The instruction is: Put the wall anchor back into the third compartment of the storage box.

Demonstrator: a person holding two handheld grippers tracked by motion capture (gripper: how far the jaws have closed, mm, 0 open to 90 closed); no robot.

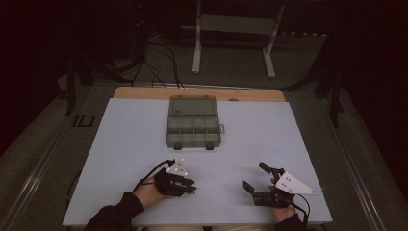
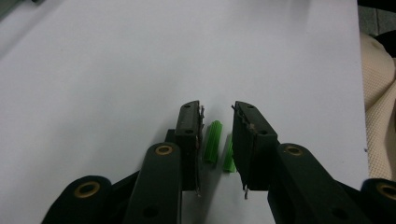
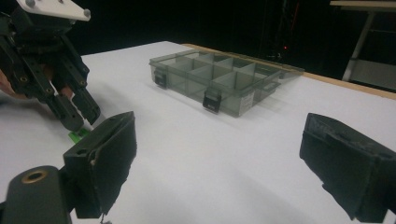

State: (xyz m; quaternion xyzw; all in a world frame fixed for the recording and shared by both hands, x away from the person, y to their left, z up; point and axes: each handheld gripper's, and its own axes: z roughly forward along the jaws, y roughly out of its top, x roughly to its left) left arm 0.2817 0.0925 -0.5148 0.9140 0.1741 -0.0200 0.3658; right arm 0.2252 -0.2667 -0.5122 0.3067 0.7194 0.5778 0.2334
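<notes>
Both grippers rested low on the white worktop (image 1: pixel 144 130). Left gripper (image 2: pixel 218 122) stood narrowly parted around two green wall plugs (image 2: pixel 214 141), not yet clamped. Right gripper (image 1: pixel 257 177) gaped wide, empty. Compartment box (image 1: pixel 193 121) sat closed at the far centre.

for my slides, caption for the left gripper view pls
Left gripper open, jaws straddling two green wall plugs on the white table.
</notes>
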